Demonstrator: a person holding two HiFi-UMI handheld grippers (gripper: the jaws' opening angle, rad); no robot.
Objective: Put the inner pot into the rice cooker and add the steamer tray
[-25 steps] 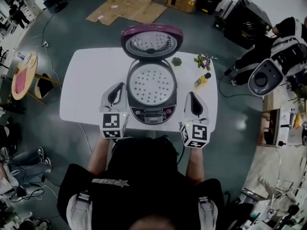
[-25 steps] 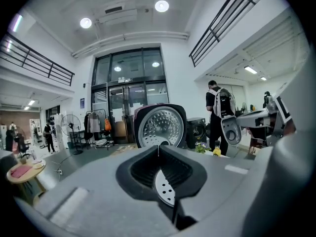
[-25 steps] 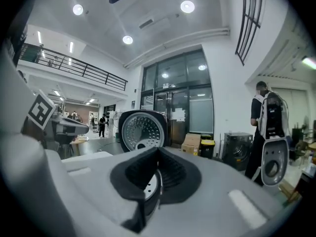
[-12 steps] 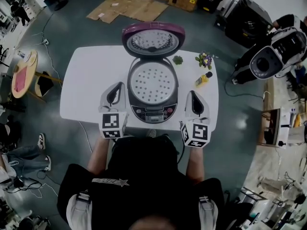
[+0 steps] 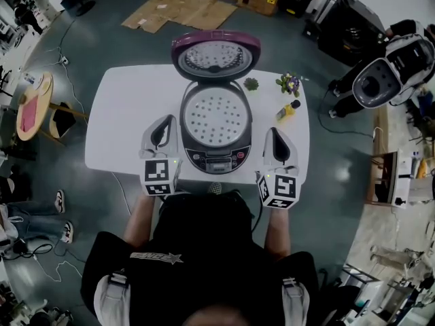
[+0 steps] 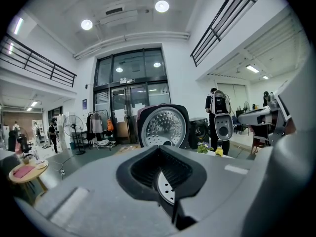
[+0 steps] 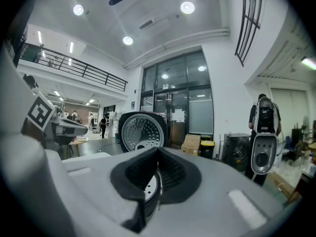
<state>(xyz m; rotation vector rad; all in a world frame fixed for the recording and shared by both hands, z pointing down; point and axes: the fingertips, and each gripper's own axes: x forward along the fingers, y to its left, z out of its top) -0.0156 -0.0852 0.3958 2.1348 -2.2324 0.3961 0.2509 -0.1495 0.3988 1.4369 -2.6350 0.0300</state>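
The rice cooker point(image 5: 216, 156) stands open in the middle of the white table point(image 5: 122, 114), its purple-rimmed lid point(image 5: 215, 56) tipped back. A perforated white steamer tray point(image 5: 216, 117) lies in its mouth; the inner pot under it is hidden. My left gripper point(image 5: 166, 121) rests left of the cooker, shut and empty. My right gripper point(image 5: 273, 132) sits to the cooker's right, also shut and empty. In the left gripper view the closed left gripper point(image 6: 159, 152) frames the lid point(image 6: 163, 126). The right gripper view shows the closed right gripper point(image 7: 157, 156) below the lid point(image 7: 141, 132).
Behind the cooker on the right stand a small green plant point(image 5: 251, 85), a flower pot point(image 5: 288, 85) and a yellow bottle point(image 5: 287, 111). A person with a white machine point(image 5: 384, 80) stands right of the table. A round wooden table point(image 5: 34, 107) is at the left.
Neither gripper has moved, nor has the cooker. Only the person with the white machine at the right has shifted a little.
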